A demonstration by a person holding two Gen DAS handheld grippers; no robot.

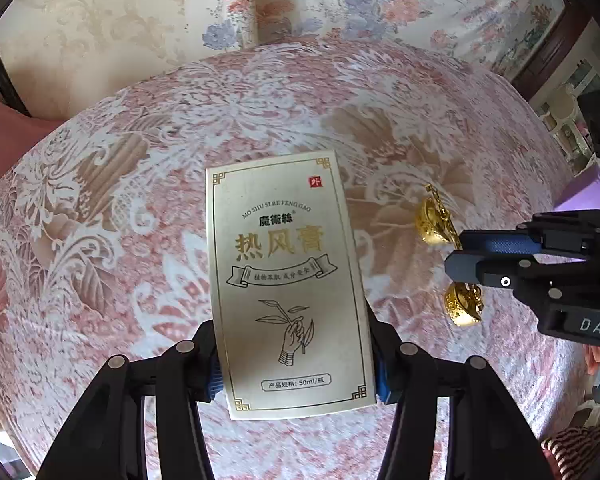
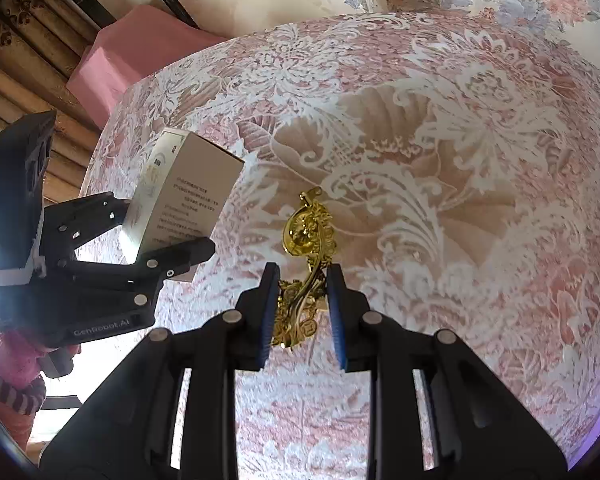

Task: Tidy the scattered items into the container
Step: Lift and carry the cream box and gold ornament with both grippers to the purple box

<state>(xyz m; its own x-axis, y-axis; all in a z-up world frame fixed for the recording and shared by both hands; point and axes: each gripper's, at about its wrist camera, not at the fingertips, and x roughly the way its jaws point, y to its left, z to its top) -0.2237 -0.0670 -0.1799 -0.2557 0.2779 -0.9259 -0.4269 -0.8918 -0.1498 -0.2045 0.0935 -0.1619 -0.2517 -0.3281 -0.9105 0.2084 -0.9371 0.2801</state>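
Note:
My left gripper (image 1: 296, 364) is shut on a cream carton box (image 1: 288, 280) with gold Chinese lettering and holds it above the table; the box also shows in the right wrist view (image 2: 180, 192). My right gripper (image 2: 302, 308) has its blue pads on either side of a gold ornament (image 2: 306, 264). The left pad touches it and a small gap shows at the right pad. From the left wrist view the right gripper (image 1: 460, 258) sits over the gold ornament (image 1: 436, 220), with gold lobes above and below the fingers. No container shows.
The table is covered by a pink and white floral lace cloth (image 1: 140, 160). A pink block (image 2: 132, 52) lies beyond the table's far left edge. A floral curtain (image 1: 340, 0) hangs behind. A purple surface (image 1: 584, 196) shows at the right.

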